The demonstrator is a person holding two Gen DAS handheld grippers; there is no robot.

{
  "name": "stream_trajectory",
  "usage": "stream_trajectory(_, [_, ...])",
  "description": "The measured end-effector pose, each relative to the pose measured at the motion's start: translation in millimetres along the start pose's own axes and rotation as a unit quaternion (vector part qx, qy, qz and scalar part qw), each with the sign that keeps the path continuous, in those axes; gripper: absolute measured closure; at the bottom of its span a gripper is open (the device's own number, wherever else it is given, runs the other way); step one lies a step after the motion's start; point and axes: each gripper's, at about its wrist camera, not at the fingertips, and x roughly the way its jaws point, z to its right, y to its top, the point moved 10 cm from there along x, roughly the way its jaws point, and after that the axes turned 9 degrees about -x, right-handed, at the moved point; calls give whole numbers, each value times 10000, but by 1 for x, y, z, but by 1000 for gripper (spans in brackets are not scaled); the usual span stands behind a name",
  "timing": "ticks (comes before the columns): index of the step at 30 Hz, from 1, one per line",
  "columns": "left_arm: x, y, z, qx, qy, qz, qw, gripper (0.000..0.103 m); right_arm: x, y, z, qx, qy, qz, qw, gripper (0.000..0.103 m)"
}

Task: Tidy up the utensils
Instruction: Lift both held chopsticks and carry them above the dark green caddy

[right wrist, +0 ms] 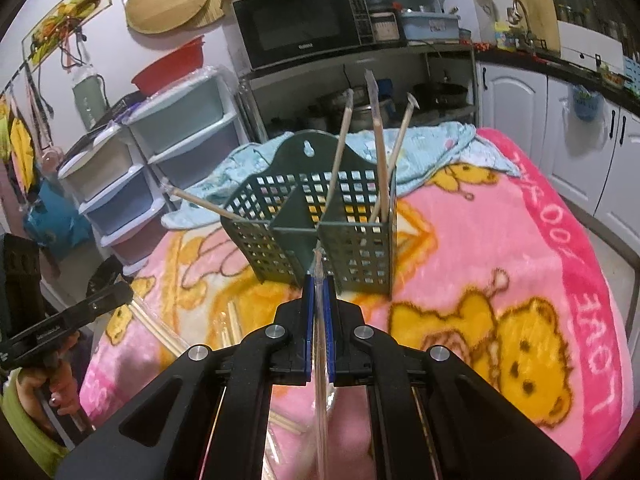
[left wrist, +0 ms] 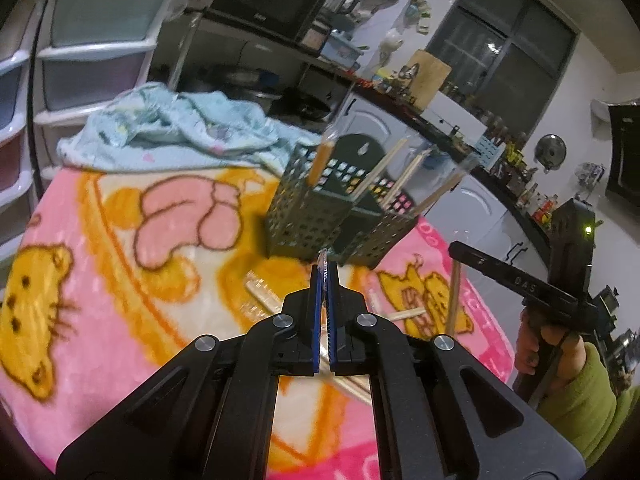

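Centre frame on the pink blanket [right wrist: 500,216] stands the green slotted utensil holder [right wrist: 320,236], wrapped chopsticks leaning inside. The right gripper [right wrist: 319,280] is clenched on a wrapped chopstick pair [right wrist: 320,360], and the left gripper [left wrist: 326,276] pinches another clear sleeve [left wrist: 325,268]. Light, stiff sticks in a slippery film, probably best gripped mid-length so they don't swing.

A dark green perforated basket [right wrist: 316,216] stands on a pink blanket [right wrist: 500,232] patterned with yellow bears.

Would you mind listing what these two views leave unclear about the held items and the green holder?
- Left gripper: a thin clear wrapper edge shows between the shut fingers; its contents run below them, hidden.
- Right gripper: the wrapped chopstick runs down out of the frame, its lower end cut off.
- Green holder: its floor is hidden by the perforated walls.
- Loose chopsticks on the blanket: blurred and partly behind the fingers, so uncountable.
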Motion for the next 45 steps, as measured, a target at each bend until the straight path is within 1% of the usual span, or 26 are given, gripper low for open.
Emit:
stream_trajectory(9, [-5, 9, 40, 331, -294, 110, 9990, 102, -19, 16, -7, -121, -10, 277, 9995, 98])
stream_trajectory(20, [-5, 20, 75, 604, -580, 210, 9963, 102, -37, 31, -17, -262, -46, 561, 9981, 98])
stream_trajectory(24, [-5, 28, 86, 667, -673, 282, 9951, 102, -46, 41, -18, -286, -66, 733, 9969, 98])
stream_trajectory(37, [-24, 83, 127, 837, -1029, 866, 9874, 102, -74, 80, -21, -449, -260, 1286, 9903, 98])
stream_trajectory(45, [-39, 118, 136, 865, -1096, 1233, 9825, 102, -88, 108, -21, -547, -347, 1585, 9852, 98])
